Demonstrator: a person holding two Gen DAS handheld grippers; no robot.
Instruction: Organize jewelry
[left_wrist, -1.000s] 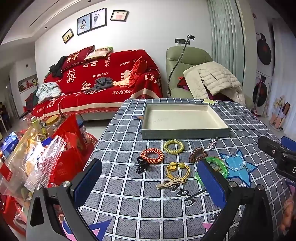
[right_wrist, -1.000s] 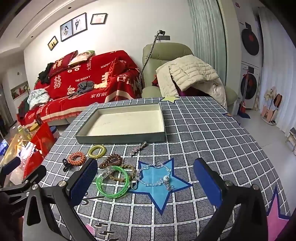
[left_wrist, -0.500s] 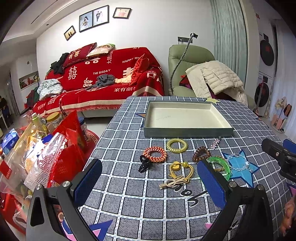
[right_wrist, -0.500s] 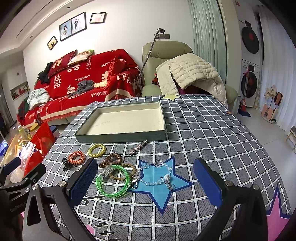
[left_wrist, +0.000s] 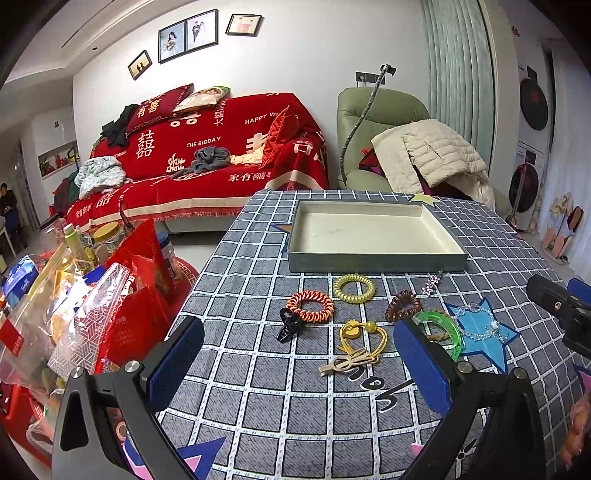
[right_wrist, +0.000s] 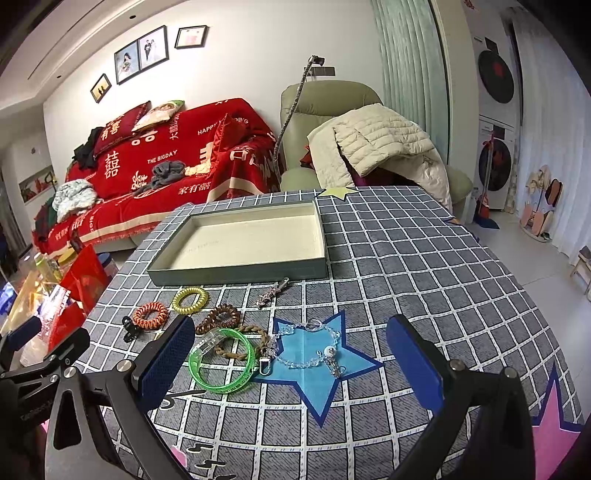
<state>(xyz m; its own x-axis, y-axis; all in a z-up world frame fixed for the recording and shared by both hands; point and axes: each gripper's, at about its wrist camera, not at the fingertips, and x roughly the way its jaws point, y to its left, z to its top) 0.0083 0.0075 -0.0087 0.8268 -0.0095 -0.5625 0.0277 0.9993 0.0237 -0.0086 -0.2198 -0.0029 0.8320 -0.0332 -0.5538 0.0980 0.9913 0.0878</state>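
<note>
Jewelry pieces, among them the green translucent plastic bangle (right_wrist: 221, 360) and clear crystal bead bracelet (right_wrist: 308, 347), remain scattered on the checked table (right_wrist: 424, 266) before the empty shallow grey tray (right_wrist: 240, 271). Left gripper (left_wrist: 295, 363) and right gripper (right_wrist: 291, 363) have only drifted slightly, jaws spread wide, empty; sorting hasn't begun.

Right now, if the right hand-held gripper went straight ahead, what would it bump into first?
Probably the clear beaded bracelet lying on the blue star, between the open right hand-held gripper fingers; depth is uncertain. Beyond lies the grey rectangular tray.

Tray (right_wrist: 240, 273) walls the far side — right tablecloth (right_wrist: 424, 266) bare.
</note>
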